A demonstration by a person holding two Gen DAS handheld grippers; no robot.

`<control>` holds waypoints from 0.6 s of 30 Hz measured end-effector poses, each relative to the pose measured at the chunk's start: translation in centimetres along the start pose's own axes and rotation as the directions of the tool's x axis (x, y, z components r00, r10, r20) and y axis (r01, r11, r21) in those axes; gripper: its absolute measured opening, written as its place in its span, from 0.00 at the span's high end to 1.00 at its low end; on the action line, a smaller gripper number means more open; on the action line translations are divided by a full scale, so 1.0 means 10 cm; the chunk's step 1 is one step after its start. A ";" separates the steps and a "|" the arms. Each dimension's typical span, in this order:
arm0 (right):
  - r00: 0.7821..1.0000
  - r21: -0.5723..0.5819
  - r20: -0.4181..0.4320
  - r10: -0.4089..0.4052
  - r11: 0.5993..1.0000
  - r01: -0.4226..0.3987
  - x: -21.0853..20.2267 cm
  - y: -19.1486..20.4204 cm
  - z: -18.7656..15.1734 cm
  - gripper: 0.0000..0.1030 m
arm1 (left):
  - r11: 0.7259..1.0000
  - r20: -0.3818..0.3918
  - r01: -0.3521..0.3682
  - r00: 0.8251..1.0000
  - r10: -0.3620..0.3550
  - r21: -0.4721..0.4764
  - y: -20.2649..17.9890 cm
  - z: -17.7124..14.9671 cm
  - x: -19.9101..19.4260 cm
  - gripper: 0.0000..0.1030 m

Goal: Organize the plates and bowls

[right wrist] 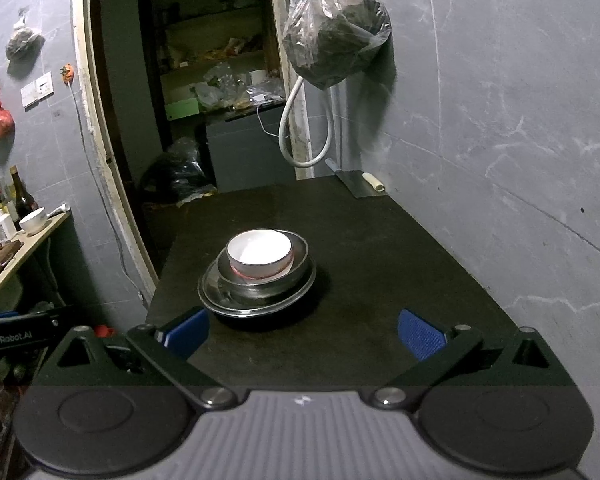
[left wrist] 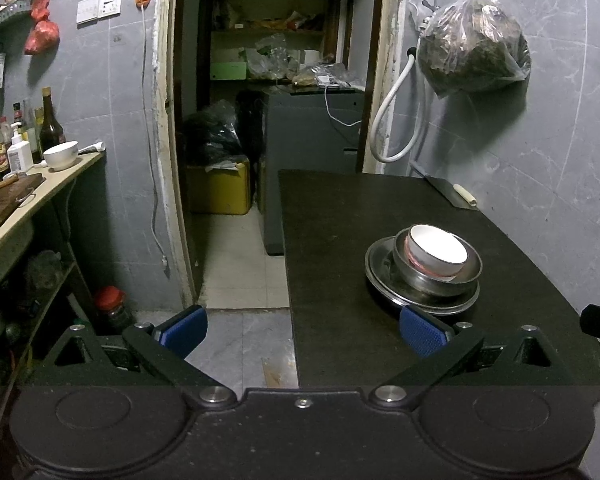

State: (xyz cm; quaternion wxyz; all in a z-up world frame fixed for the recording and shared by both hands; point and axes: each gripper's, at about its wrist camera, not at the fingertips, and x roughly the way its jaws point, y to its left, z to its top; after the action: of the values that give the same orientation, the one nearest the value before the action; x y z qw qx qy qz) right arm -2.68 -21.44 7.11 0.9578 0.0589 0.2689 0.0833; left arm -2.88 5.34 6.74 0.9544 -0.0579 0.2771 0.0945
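A stack stands on the black table [left wrist: 340,208]: a white bowl [left wrist: 438,251] sits in a steel bowl [left wrist: 420,280], which sits on a steel plate [left wrist: 380,272]. The same white bowl [right wrist: 259,250], steel bowl [right wrist: 300,256] and steel plate [right wrist: 220,296] show in the right wrist view on the table [right wrist: 380,240]. My left gripper [left wrist: 302,332] is open and empty, left of and nearer than the stack. My right gripper [right wrist: 303,334] is open and empty, just in front of the stack. Another white bowl [left wrist: 61,155] sits on the counter at left.
A cleaver [left wrist: 452,194] lies at the table's far right corner by the grey wall. A filled plastic bag [left wrist: 472,50] hangs above it. A counter [left wrist: 40,192] at left holds bottles and a wooden board. An open doorway [left wrist: 276,120] lies ahead, with tiled floor between counter and table.
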 end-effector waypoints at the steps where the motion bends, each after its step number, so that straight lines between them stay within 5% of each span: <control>1: 1.000 0.001 -0.003 -0.002 1.000 0.002 0.00 0.00 -0.01 0.00 | 1.000 -0.002 0.000 1.000 0.000 0.001 0.00 0.00 0.00 0.01; 18: 1.000 0.009 -0.023 -0.009 1.000 0.009 0.00 0.03 -0.05 0.00 | 1.000 -0.016 0.003 1.000 -0.003 0.007 0.00 -0.04 0.03 0.01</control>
State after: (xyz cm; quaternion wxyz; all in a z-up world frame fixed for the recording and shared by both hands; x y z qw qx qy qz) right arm -2.95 -21.10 6.76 0.9548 0.0610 0.2803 0.0783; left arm -2.81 5.29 6.20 0.9526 -0.0555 0.2849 0.0917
